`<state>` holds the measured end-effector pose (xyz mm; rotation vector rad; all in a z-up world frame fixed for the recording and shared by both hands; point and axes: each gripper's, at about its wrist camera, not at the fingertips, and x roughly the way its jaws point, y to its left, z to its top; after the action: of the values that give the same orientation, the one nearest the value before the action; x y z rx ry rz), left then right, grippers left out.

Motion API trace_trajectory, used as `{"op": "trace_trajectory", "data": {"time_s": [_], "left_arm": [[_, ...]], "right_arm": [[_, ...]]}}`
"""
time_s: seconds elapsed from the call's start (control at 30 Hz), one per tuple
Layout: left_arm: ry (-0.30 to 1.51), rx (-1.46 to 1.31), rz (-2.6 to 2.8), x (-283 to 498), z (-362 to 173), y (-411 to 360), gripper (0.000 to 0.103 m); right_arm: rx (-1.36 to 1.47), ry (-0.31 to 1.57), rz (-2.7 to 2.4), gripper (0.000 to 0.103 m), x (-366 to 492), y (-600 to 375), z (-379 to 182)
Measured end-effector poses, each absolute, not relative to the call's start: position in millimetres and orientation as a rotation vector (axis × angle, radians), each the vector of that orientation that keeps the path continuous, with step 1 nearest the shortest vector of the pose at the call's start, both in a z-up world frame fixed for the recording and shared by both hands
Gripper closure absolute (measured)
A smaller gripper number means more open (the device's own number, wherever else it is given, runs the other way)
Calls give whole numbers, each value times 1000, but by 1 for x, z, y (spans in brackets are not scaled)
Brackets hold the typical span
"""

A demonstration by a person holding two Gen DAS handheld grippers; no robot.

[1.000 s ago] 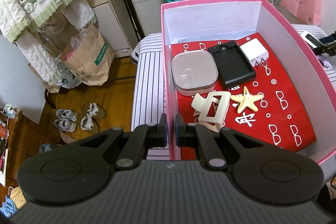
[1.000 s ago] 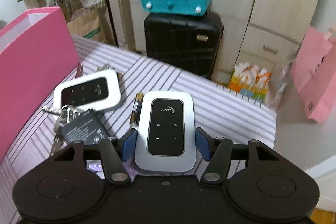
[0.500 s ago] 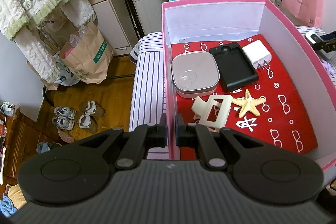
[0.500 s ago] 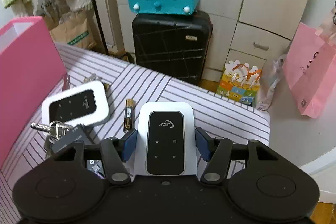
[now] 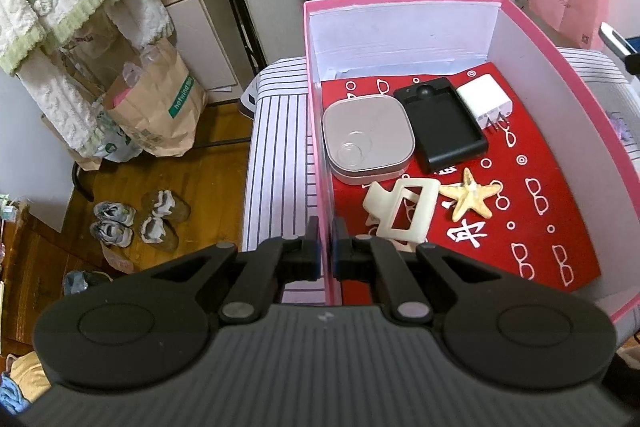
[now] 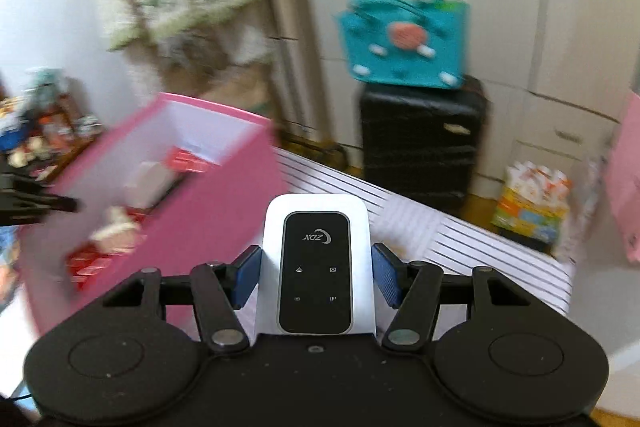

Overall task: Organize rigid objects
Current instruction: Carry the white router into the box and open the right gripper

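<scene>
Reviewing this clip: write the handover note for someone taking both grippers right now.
Left gripper: shut on the pink box wall, steadying it.
Right gripper: shut on the white pocket router, held in the air beside the box.
Already in the box: square tin, black case, white charger, hair claw, starfish.
Left: set the router in the box; any other items on the table are out of view now.

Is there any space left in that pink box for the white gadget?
Yes. The pink box is crowded toward its left wall: tin, black case, charger, hair clip, starfish. The red mat lies bare to the starfish's right, along the right wall and the near right corner.
</scene>
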<state>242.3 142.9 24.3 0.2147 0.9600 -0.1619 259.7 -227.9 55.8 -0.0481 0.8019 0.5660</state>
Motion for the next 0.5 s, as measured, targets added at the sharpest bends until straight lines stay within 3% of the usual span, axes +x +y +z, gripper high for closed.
{"op": "trace_trajectory", "data": {"time_s": [0.27,0.5], "left_arm": [[973,215,-187,242,28,146,99],[956,216,-185,241,29,145,99]], "right_arm": [[-219,770,862,38,245,-139,94],[-544,852,940,38,262,-60,68]]}}
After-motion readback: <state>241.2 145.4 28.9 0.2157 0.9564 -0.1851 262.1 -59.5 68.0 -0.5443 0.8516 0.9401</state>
